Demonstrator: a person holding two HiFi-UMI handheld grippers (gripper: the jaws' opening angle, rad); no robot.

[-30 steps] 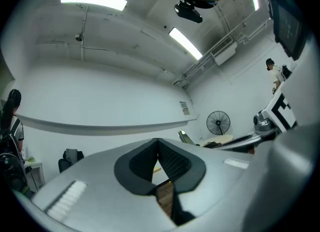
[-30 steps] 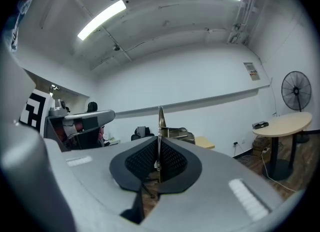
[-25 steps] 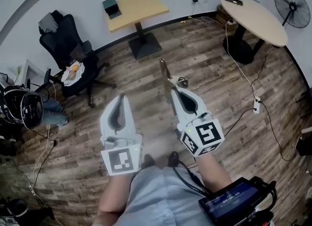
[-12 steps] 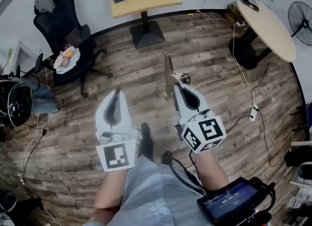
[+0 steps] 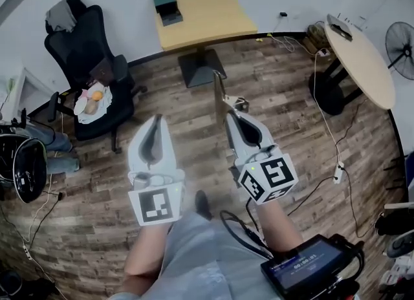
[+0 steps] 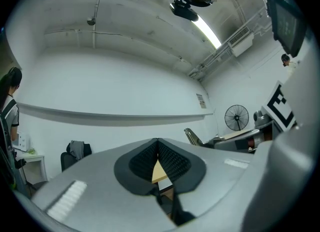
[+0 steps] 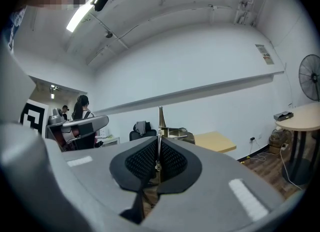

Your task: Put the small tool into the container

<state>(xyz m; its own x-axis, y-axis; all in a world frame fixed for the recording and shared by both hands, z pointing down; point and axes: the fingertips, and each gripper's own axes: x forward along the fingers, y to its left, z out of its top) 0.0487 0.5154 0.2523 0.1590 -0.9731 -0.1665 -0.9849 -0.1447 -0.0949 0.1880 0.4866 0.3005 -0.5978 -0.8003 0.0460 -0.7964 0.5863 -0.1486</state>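
Tightly between the right gripper's (image 5: 230, 117) pads (image 7: 175, 162), the small tool (image 5: 218, 90), tip beyond them; left gripper (image 5: 155, 121) closed, empty.

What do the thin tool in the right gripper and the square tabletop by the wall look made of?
Thin tool: likely metal, with a pale silvery sheen and slim flat blade. Square tabletop: light wood or wood-look laminate, matte yellow-tan; grain too small to tell.

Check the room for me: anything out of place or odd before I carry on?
Only one thing: food lies on the seat of the black office chair, an odd place for it. The right claw is shut on the metal tool, which points straight ahead. Nothing looks spilled or broken.
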